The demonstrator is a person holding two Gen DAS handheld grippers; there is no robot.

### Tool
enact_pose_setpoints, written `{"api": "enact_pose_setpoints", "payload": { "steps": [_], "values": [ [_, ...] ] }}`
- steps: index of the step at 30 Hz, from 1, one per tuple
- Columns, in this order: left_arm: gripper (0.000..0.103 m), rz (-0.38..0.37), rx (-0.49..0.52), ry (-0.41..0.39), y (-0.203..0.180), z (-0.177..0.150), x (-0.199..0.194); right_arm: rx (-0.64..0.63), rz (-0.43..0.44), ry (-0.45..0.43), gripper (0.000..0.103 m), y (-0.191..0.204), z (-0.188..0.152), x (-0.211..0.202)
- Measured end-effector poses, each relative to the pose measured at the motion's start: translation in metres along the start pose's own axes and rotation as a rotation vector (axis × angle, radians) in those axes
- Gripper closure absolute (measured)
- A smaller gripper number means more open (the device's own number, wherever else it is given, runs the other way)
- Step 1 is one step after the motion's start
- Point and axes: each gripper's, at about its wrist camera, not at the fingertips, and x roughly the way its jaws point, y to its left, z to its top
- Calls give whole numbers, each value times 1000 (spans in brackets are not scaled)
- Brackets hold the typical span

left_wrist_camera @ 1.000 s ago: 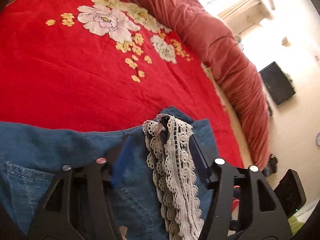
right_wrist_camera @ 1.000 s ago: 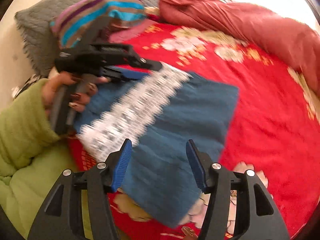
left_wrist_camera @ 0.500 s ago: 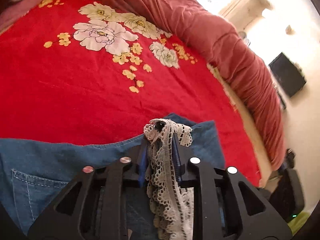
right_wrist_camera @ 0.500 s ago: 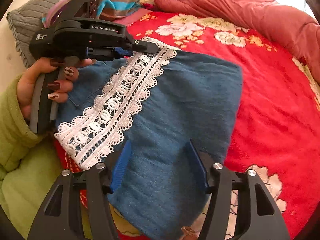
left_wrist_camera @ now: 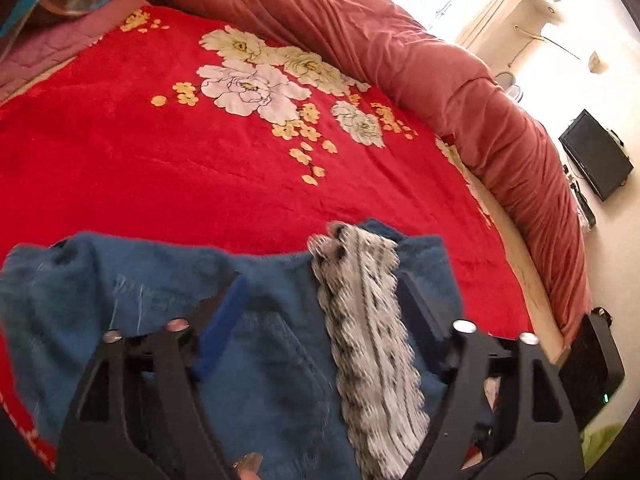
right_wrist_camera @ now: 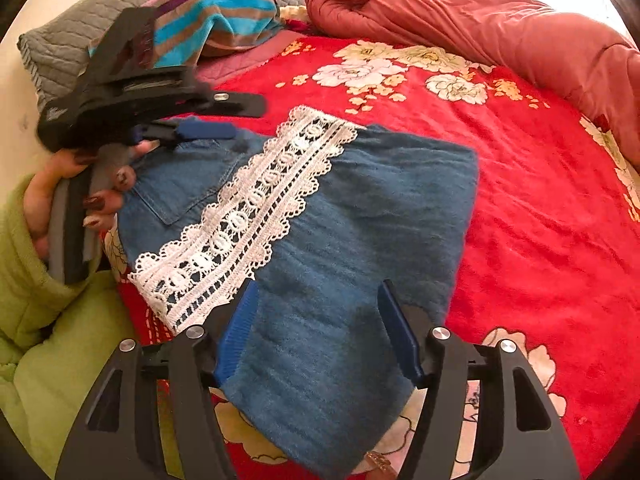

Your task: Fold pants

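Observation:
Blue denim pants [right_wrist_camera: 360,220] with a white lace trim [right_wrist_camera: 248,212] lie folded on the red floral bedspread [right_wrist_camera: 540,200]. In the left wrist view the pants [left_wrist_camera: 132,300] and the lace trim [left_wrist_camera: 368,340] lie under my left gripper [left_wrist_camera: 320,284], which is open with nothing between its fingers. In the right wrist view the left gripper [right_wrist_camera: 236,118] is held by a hand over the pants' back-left corner. My right gripper [right_wrist_camera: 316,292] is open just above the near part of the pants, holding nothing.
A rolled red-brown quilt [right_wrist_camera: 500,20] lies along the far edge of the bed. A striped cloth [right_wrist_camera: 216,20] and a grey pillow [right_wrist_camera: 64,44] sit at the back left. A green sleeve [right_wrist_camera: 48,340] is at the left. A black screen [left_wrist_camera: 596,152] hangs on the wall.
My left gripper was shut on the lace trim half a second ago; it has opened, let the trim go and drawn back. The right gripper stays open over the pants.

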Motion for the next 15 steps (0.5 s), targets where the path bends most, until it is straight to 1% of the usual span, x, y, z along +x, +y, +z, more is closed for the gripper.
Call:
{"api": "enact_pose_setpoints", "payload": {
  "steps": [1,4,6,8,9,10,11,12,13,15],
  "values": [
    [23,1,11,1,-3,-4,-5,1,-4,-7,36,0,0,-2],
    [17,46,61,15,-14,-19,-18,9,-7,-26,35,-2,0,-10],
    [13,63,77,30,-17,-29,-23,16,-13,-37,33,-4,-1,-15],
    [13,71,72,49,-18,-41,-30,21,-13,-46,33,-6,-1,-18],
    [15,62,64,47,-17,-45,-34,23,-13,-50,33,-6,-2,-20],
    [19,20,40,43,-15,-51,-40,25,-11,-56,33,-7,-3,-22],
    [37,-6,22,51,-14,-53,-42,26,-11,-59,33,-7,-3,-23],
    [51,-33,0,64,-13,-56,-44,29,-9,-64,33,-7,-3,-25],
    [53,-42,-9,77,-14,-60,-46,30,-8,-68,33,-7,-4,-26],
    [57,-45,4,93,-19,-67,-49,30,-1,-77,33,-7,-5,-28]
  ]
}}
